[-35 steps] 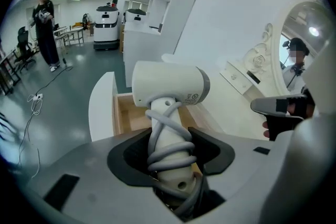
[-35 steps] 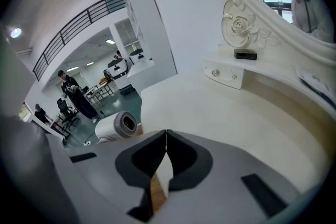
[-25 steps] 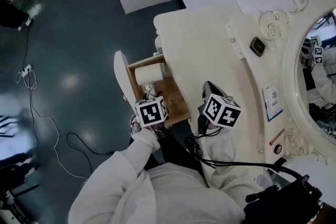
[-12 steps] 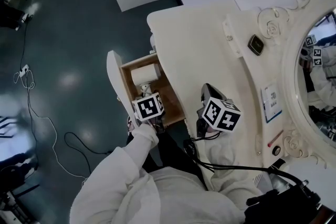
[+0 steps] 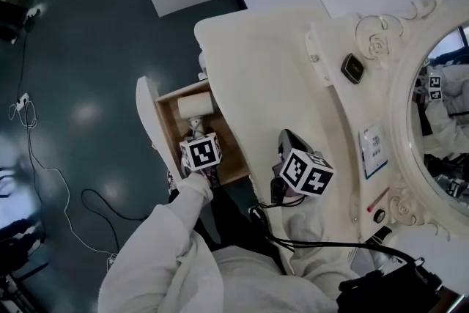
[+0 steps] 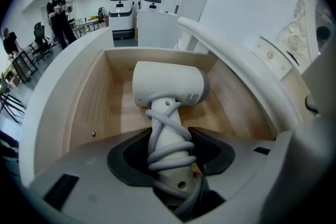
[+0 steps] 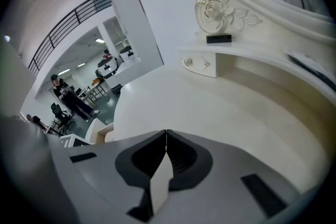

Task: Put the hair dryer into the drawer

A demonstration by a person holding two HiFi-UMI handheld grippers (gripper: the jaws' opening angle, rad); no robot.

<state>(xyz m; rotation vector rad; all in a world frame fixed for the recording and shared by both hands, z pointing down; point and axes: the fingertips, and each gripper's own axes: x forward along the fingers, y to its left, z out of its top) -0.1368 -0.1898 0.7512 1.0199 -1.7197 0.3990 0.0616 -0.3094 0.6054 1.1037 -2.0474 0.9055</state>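
— What's nearest?
— The left gripper [image 6: 168, 152] is clamped on the handle of the hair dryer [image 6: 168, 86], which is wrapped in its cord [image 6: 167, 131]. The dryer's head sits inside the open drawer [image 6: 92, 102].
— Room around it?
— Bare wood on either side of the barrel and beyond it to the far wall. The worktop [image 6: 226, 44] edge overhangs the drawer's right side.
— How does it lie?
— The handle runs away from the gripper, down into the drawer. The barrel lies crosswise, grey-ringed end toward the worktop.
— The right gripper [image 7: 166, 139]?
— Jaws together, empty, above bare worktop, well apart from the drawer.
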